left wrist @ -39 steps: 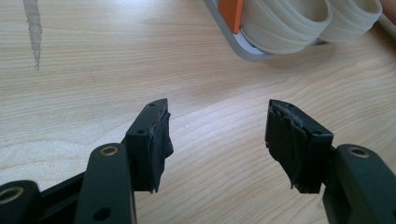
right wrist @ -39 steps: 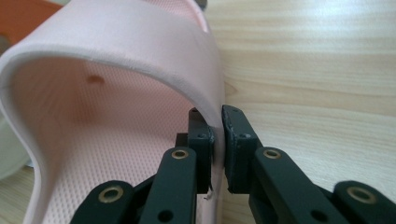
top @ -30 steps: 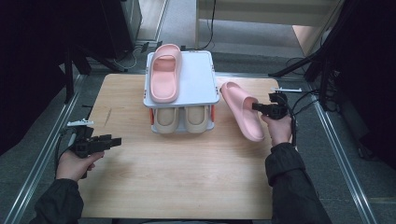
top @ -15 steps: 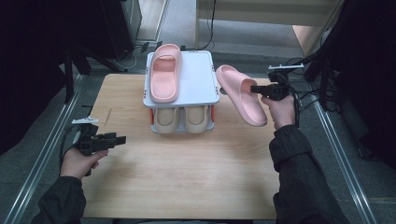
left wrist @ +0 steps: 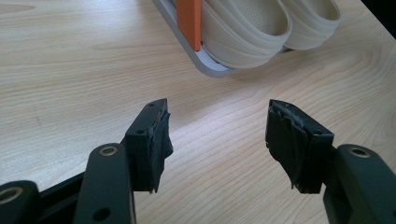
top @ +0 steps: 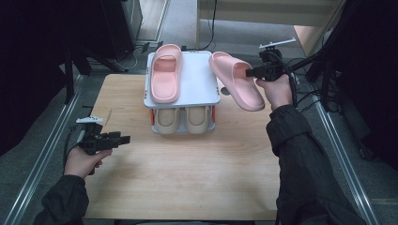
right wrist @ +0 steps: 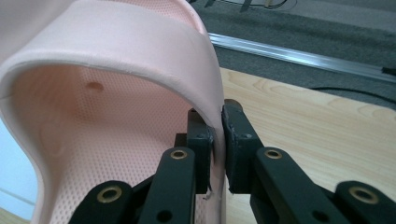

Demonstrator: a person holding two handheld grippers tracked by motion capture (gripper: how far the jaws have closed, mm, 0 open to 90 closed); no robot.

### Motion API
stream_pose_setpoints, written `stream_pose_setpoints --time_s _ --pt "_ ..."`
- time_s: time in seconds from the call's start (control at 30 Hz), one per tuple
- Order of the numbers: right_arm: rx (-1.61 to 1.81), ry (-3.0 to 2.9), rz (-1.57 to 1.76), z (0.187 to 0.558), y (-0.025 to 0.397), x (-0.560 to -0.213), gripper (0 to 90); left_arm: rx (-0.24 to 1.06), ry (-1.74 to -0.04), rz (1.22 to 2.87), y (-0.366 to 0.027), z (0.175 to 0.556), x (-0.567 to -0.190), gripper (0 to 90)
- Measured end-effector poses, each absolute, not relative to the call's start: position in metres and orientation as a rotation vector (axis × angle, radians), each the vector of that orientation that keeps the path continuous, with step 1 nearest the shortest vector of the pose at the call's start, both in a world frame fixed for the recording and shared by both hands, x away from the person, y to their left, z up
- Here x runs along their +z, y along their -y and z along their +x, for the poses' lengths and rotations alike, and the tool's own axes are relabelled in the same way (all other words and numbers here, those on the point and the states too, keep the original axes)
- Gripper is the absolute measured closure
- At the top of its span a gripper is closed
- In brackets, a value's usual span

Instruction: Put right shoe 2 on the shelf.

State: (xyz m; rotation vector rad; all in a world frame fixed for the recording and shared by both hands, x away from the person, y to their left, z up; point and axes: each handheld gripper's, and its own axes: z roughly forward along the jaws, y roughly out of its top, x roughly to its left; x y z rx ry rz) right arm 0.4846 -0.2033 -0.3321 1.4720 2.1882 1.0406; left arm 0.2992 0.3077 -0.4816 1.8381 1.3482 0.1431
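The right gripper [top: 251,72] is clamped on a pink slipper [top: 236,79], held in the air just beside the right edge of a small two-tier shoe rack [top: 197,89] that stands at the far middle of the wooden table [top: 187,173]. In the right gripper view the two black jaws pinch the edge of the slipper's strap [right wrist: 140,46] between them, with the perforated insole [right wrist: 121,140] to their left. The carried slipper hangs tilted, its toe end near the rack's top shelf and its heel out over the table's right side. A second pink slipper [top: 165,72] lies flat on the left half of that white top shelf, and a pair of beige slippers [top: 184,118] sits side by side on the lower tier. The left gripper [top: 123,139] hovers low over the left part of the table, well apart from the rack, its jaws spread wide with nothing between them; in the left gripper view its pads [left wrist: 156,140] frame bare wood, with the beige slippers [left wrist: 261,23] and an orange rack post [left wrist: 189,18] beyond.
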Motion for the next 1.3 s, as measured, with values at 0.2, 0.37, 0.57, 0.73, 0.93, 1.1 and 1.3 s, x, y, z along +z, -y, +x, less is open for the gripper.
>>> stream_pose_setpoints --time_s 0.2,0.37,0.57,0.73,0.93,1.1,1.3 --pt "1.008 -2.227 1.474 0.496 0.175 -0.328 81.4 0.134 -1.324 1.838 -0.305 0.304 -0.481 40.0" --pt "0.964 -2.229 1.469 0.510 0.148 -0.327 80.4 0.123 -1.311 1.842 -0.304 0.306 -0.481 40.0" --pt "0.943 -2.203 1.521 0.527 0.129 -0.326 78.7 0.118 -1.297 1.847 -0.302 0.310 -0.481 40.0" --pt "0.989 -2.172 1.605 0.534 0.116 -0.326 77.1 0.117 -1.296 1.850 -0.303 0.310 -0.481 40.1" --pt "1.061 -2.143 1.664 0.535 0.105 -0.329 71.6 0.120 -1.299 1.844 -0.303 0.309 -0.481 40.1" --pt "1.108 -2.131 1.674 0.532 0.095 -0.330 69.2 0.114 -1.296 1.850 -0.303 0.310 -0.481 40.1" --pt "1.125 -2.151 1.627 0.527 0.090 -0.329 68.9 0.116 -1.295 1.853 -0.303 0.309 -0.481 40.1"
